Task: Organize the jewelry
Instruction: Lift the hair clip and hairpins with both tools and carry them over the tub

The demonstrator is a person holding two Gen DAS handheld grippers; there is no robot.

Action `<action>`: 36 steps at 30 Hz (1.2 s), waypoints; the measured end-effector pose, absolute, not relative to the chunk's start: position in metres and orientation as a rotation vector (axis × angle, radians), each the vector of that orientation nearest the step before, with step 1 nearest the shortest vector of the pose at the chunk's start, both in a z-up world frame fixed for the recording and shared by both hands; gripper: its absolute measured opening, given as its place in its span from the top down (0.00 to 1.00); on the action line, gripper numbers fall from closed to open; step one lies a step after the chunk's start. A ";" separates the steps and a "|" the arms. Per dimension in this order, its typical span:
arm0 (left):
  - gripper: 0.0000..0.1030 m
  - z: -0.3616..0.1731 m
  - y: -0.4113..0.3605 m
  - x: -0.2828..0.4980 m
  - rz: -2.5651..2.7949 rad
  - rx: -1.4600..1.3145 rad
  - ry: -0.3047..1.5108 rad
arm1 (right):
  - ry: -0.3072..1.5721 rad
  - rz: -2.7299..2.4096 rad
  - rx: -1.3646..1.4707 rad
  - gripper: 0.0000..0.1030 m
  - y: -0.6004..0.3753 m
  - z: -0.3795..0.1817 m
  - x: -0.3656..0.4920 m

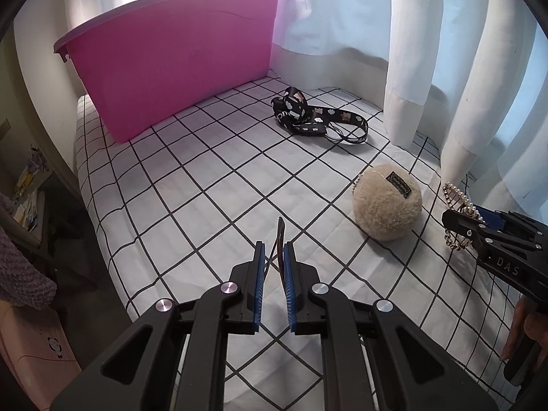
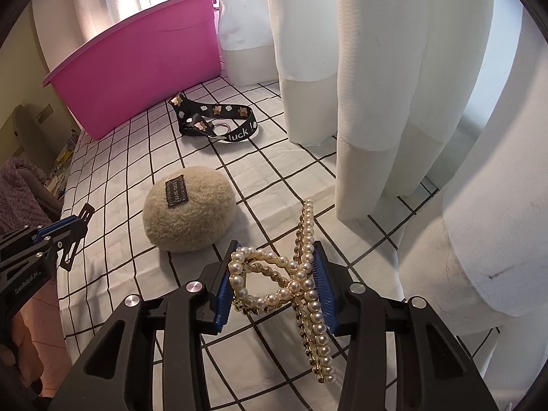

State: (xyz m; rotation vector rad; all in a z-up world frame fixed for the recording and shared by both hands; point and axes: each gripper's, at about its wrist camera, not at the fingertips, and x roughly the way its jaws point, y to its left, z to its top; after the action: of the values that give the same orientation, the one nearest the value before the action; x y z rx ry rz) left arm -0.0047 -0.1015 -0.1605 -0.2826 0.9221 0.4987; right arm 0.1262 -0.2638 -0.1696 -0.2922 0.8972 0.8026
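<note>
We record the bed cover (image 1: 212, 185) as white with a black grid of thin lines. The bin (image 1: 178, 58) at the far left is solid magenta pink. The lanyard (image 2: 219, 120) is black, printed with small white and tan figures and white lettering. The pompom (image 2: 188, 212) is beige with a black label. The hair claw (image 2: 298, 274) shows cream pearls on gold metal. The curtains (image 2: 376, 85) are white. Both grippers are black with blue pads (image 2: 222, 294).

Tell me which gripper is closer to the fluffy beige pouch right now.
Right, narrowly. The right gripper, clamping the pearl hair claw, sits just beside the fluffy beige pouch; the left gripper is farther across the sheet.
</note>
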 end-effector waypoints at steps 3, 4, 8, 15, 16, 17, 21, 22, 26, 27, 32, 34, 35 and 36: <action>0.89 -0.152 -0.098 -0.007 0.496 -0.275 0.915 | 0.898 0.798 -0.275 0.61 -0.265 -0.160 0.120; 0.89 -0.149 -0.097 -0.007 0.496 -0.271 0.914 | 0.899 0.798 -0.271 0.61 -0.266 -0.156 0.117; 0.89 -0.128 -0.090 -0.011 0.499 -0.260 0.893 | 0.882 0.804 -0.273 0.61 -0.264 -0.136 0.101; 0.89 -0.073 -0.075 -0.021 0.530 -0.224 0.820 | 0.825 0.844 -0.220 0.61 -0.261 -0.085 0.075; 0.89 -0.064 -0.072 -0.023 0.534 -0.225 0.807 | 0.814 0.853 -0.213 0.61 -0.259 -0.077 0.072; 0.89 -0.054 -0.068 -0.024 0.537 -0.230 0.796 | 0.805 0.862 -0.204 0.61 -0.257 -0.069 0.069; 0.89 -0.021 -0.048 -0.029 0.558 -0.241 0.751 | 0.760 0.899 -0.173 0.61 -0.242 -0.038 0.063; 0.89 -0.013 -0.042 -0.030 0.562 -0.240 0.739 | 0.746 0.905 -0.172 0.61 -0.237 -0.030 0.062; 0.89 0.016 -0.012 -0.030 0.573 -0.232 0.704 | 0.710 0.920 -0.131 0.61 -0.213 -0.001 0.064; 0.89 0.023 -0.002 -0.029 0.575 -0.229 0.696 | 0.696 0.919 -0.122 0.61 -0.205 0.006 0.064; 0.89 0.043 0.064 -0.015 0.554 -0.227 0.675 | 0.629 0.911 -0.097 0.61 -0.150 0.033 0.071; 0.89 0.045 0.095 -0.005 0.528 -0.221 0.674 | 0.615 0.898 -0.087 0.61 -0.122 0.041 0.077; 0.89 0.046 0.111 0.001 0.511 -0.214 0.670 | 0.606 0.885 -0.084 0.61 -0.107 0.045 0.080; 0.89 0.047 0.126 0.008 0.497 -0.200 0.671 | 0.607 0.869 -0.078 0.61 -0.090 0.046 0.083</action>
State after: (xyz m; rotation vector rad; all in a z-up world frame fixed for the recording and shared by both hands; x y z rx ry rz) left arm 0.0078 0.1258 0.0470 -0.2004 0.6713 0.4971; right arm 0.0833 -0.0905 0.0461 -0.0781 0.6071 0.8694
